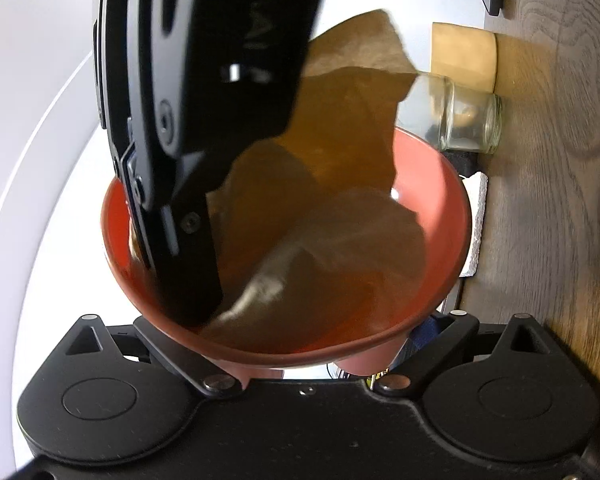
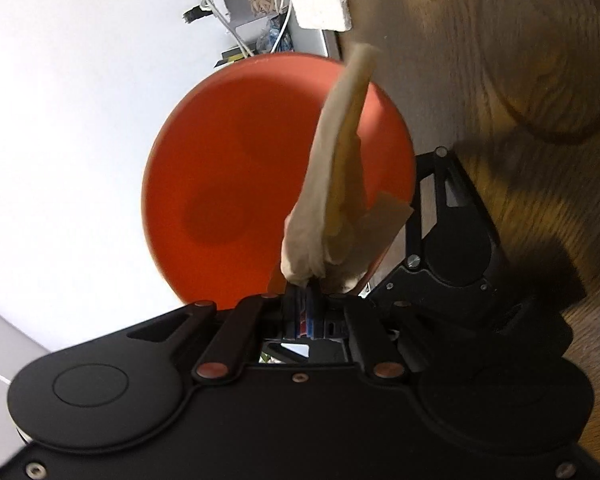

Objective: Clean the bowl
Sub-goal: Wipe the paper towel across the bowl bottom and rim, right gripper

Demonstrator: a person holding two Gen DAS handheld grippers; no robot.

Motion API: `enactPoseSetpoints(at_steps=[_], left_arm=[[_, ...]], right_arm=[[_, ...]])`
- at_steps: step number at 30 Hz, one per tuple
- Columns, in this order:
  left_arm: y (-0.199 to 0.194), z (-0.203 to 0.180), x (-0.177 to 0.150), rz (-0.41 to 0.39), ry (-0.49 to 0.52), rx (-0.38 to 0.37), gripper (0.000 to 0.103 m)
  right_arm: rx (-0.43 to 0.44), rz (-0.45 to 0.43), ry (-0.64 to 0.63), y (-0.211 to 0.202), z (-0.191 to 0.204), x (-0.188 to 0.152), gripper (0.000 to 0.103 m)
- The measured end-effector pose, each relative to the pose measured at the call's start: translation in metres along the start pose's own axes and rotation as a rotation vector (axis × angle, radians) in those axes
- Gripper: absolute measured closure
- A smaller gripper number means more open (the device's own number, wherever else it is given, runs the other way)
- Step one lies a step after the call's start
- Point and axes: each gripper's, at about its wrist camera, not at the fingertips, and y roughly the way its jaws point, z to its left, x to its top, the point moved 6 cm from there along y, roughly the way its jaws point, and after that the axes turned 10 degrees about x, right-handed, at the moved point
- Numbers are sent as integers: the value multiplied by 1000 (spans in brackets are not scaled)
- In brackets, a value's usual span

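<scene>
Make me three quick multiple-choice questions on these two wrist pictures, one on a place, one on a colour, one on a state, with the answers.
1. Where is the cloth?
A. Inside the bowl
B. Folded on the table
C. Stuffed in the jar

2. What colour is the bowl?
A. Blue
B. Red-orange
C. White

3. How is the right gripper?
A. Wide open, empty
B. Shut on the cloth
C. Shut on the glass jar

Answers:
1 A, the cloth hangs into the bowl's hollow.
2 B, both views show it red-orange.
3 B, the cloth rises from between its closed fingers.
</scene>
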Motion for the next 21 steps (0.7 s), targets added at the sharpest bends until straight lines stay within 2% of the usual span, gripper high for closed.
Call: enactPoseSetpoints(at_steps=[4,11,16,21], left_arm=[[0,0,0,0,0,0,8],[0,0,0,0,0,0,8],[0,-1,2,0,0,0,8],[-7,6,-1,0,0,0,8]], right_arm=[[47,-10,-36,0,22,7,98],[108,-130,-110,-19,54,40,98],[39,-238,-124,-42,40,70,98],[-38,-222,-51,-44,5,77,98]])
